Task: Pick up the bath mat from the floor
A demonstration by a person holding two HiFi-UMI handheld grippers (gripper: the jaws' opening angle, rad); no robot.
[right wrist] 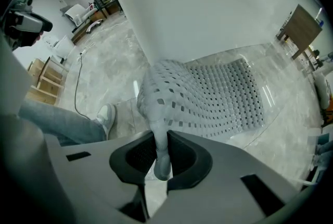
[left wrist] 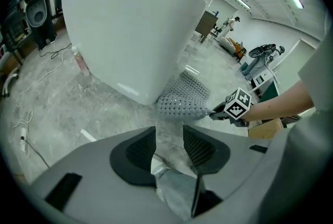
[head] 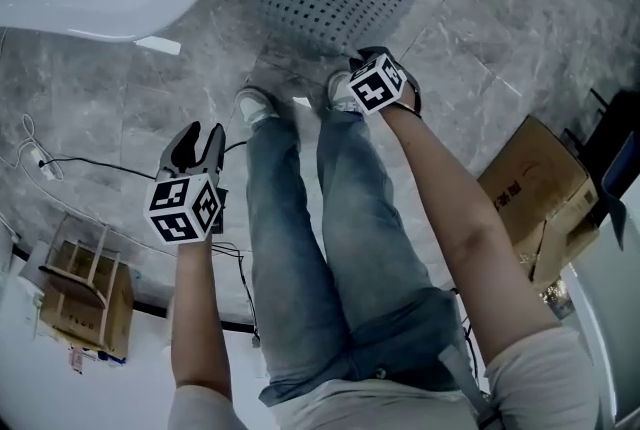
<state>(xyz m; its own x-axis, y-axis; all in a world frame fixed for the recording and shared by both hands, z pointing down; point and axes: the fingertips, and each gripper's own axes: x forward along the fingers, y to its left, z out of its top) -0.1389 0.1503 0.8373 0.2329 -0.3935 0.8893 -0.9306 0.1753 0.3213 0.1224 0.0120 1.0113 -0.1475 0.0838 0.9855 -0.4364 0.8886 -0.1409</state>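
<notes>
1. The right claw (right wrist: 162,151) is clamped tight on the near corner of the bath mat (right wrist: 213,98). That corner is bunched between the pads and pulled up off the floor (head: 500,28).
2. The rest of the mat lies spread on the floor, right at the foot of the bathtub (right wrist: 208,9). So the grasp looks made, but the pick-up itself is barely begun.
3. The left claw (left wrist: 169,139) stands wide apart with nothing in it. It hangs over bare floor beside the person's shoe (head: 257,103), well apart from the mat.
4. What seems left is to raise the held corner until the whole mat hangs clear of the floor. The mat looks broad and floppy, so the free left claw may be wanted on a second edge.
5. Further out, a cardboard box (head: 530,188) sits to the person's right and a cable (head: 85,161) trails on the floor to the left. Neither is near the mat.
</notes>
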